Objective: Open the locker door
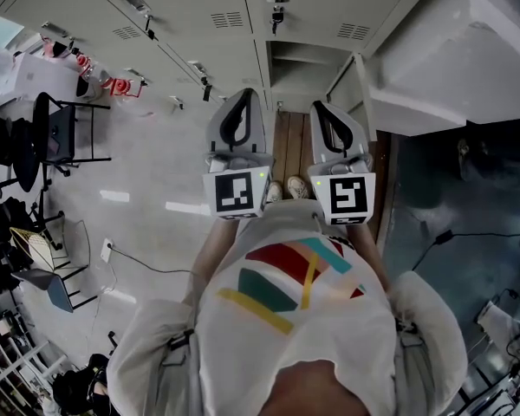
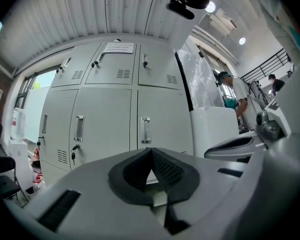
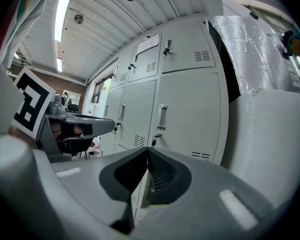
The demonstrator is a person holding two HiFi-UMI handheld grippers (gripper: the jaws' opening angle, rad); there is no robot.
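At twelve o'clock from the right gripper [image 3: 147,150], the locker handle [image 3: 162,117] may be missed, since it and the left gripper [image 2: 151,150] are pinched shut, empty.

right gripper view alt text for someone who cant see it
The right gripper, jaws shut on nothing, points at a bank of grey lockers. The lower door straight ahead has a recessed handle with a key hanging below it.

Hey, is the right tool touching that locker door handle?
Apart. In the right gripper view the shut right tool sits short of the handle, with bare door panel showing between them.
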